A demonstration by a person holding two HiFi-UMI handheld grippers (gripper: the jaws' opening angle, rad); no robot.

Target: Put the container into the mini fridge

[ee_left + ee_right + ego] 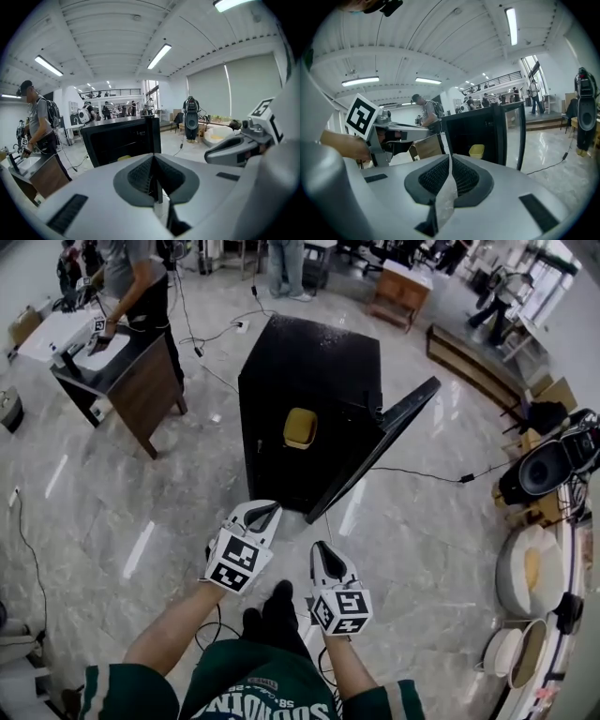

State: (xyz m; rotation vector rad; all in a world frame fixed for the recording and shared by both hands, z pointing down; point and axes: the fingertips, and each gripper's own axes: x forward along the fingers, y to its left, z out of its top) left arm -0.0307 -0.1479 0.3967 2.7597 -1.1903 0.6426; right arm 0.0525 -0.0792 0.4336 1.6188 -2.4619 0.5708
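A black mini fridge point(319, 362) stands on the marble floor ahead of me, its door point(375, 451) swung open to the right. A yellow container point(300, 427) sits inside the fridge; it also shows as the yellow container point(476, 150) in the right gripper view and as a yellow edge point(124, 158) in the left gripper view. My left gripper point(267, 512) and right gripper point(322, 551) are held side by side in front of the fridge, well short of it. In their own views the left gripper point(153, 161) and right gripper point(449, 164) are both shut, with nothing held.
A person point(136, 277) works at a brown desk point(131, 381) to the far left. Cables point(441, 474) run across the floor by the fridge. A black speaker point(544, 467) and white tubs point(530, 573) stand at the right. More people and furniture fill the back.
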